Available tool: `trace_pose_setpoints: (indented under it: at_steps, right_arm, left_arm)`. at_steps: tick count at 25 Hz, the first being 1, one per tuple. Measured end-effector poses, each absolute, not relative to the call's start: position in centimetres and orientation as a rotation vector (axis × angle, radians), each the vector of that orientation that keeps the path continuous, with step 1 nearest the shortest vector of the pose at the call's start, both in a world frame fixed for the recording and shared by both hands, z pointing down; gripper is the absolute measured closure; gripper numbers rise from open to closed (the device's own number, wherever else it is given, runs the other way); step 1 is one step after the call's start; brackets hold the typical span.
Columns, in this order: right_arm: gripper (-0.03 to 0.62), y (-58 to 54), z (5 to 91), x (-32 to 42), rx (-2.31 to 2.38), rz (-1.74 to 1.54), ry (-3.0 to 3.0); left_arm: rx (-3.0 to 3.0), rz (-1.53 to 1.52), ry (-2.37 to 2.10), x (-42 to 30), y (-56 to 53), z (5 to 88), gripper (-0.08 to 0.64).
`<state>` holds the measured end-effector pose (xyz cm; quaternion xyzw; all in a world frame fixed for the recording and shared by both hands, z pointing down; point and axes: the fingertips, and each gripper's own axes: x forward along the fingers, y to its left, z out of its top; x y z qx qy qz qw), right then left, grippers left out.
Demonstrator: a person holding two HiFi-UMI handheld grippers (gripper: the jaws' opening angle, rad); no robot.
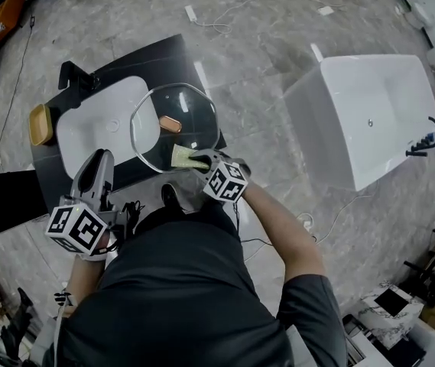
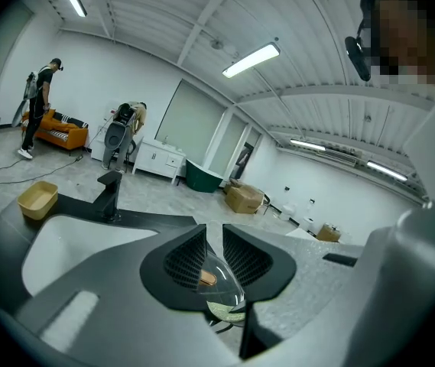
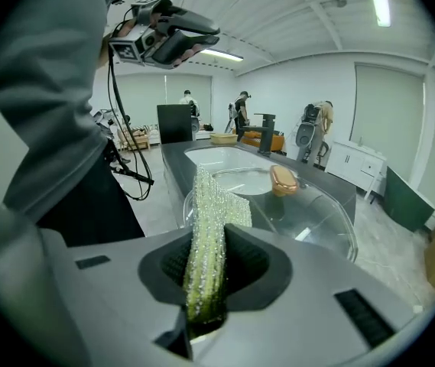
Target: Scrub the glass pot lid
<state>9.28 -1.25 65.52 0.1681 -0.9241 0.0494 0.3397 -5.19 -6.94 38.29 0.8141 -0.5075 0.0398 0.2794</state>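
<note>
Left gripper pinching lid, right gripper sponge

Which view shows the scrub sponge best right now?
Right gripper view: the sponge sits large, clamped in the right gripper, tip at the glass lid's rim. Head view shows a small patch; left gripper view, a sliver.

The left hand-held gripper is held raised close to the body, its jaws drawn almost together and gripping nothing. The right forearm reaches forward, and the right hand-held gripper has its jaws clamped on a scrub pad.
</note>
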Motion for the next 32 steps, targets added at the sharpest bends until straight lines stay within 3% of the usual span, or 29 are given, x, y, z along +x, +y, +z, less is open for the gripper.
trace_pose_setpoints:
  at_steps: [10, 23, 32]
  right_arm:
    - [0.537, 1.9, 65.0, 7.3, 0.254, 0.130, -2.409]
    - [0.537, -8.3, 63.6, 4.8, 0.459, -0.276, -2.200]
    - [0.537, -4.2, 65.3, 2.5, 0.326, -0.238, -2.246]
  left_arm:
    - [2.098, 0.026, -1.398, -7.7, -5.7, 39.1, 0.491]
    - [1.989, -0.059, -1.545, -14.2, -3.1, 38.2, 0.491]
    - [1.979, -0.034, -1.490, -13.9, -4.0, 40.1, 0.489]
